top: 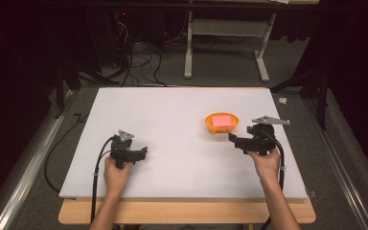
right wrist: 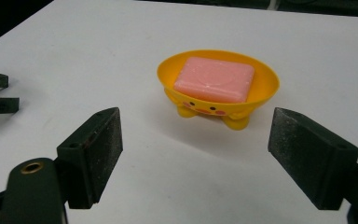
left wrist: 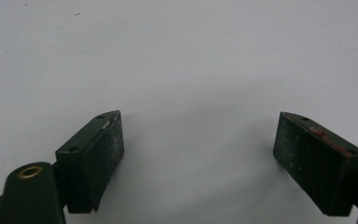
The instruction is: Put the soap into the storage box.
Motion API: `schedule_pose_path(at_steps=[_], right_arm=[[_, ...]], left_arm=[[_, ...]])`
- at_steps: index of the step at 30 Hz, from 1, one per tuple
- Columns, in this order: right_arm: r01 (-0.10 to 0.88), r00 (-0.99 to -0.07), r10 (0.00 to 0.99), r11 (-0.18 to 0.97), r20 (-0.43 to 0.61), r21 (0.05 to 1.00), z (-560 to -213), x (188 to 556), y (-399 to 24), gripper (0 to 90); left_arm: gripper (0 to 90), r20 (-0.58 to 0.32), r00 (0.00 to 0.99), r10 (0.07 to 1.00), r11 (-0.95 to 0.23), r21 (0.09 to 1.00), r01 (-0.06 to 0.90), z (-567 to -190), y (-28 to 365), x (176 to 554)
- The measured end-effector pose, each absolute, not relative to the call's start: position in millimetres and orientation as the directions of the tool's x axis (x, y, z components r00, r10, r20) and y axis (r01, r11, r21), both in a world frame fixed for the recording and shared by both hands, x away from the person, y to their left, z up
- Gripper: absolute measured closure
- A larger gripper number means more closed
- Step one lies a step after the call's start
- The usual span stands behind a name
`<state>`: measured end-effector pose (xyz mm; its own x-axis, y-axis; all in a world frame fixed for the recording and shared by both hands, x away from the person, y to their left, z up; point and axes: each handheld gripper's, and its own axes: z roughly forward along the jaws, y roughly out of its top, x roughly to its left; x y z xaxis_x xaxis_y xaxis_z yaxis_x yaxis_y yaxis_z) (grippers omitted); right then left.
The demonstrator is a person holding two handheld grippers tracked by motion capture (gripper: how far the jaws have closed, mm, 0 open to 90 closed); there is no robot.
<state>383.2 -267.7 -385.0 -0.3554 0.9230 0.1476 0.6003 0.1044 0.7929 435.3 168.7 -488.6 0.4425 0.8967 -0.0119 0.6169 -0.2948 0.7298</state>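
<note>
We note two black hand-held grippers, left gripper (top: 143, 154) and right gripper (top: 233, 139), each topped by a grey three-cornered plate and trailing a black cable; the forearms are bare, no sleeves. Our close views show each jaw ending in a blocky, dark, speckled pad with small screw holes on top, and a brass-ringed hole at the lower left. One left-gripper pad (left wrist: 320, 161) carries reddish smears.

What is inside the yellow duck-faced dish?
A pink rectangular soap bar lies flat inside the yellow duck-faced plastic dish, covering most of its hollow. The dish floor beneath the bar is hidden.
</note>
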Motion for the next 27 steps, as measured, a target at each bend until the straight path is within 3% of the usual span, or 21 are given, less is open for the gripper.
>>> schedule_pose_path(at_steps=[27], right_arm=[[0.611, -0.377, 0.909, 0.099, 0.179, 0.786, -408, 363, -265, 18.3]], left_arm=[[16.6, -0.011, 0.443, 0.897, -0.295, 0.73, 0.617, -489, 169, 435]])
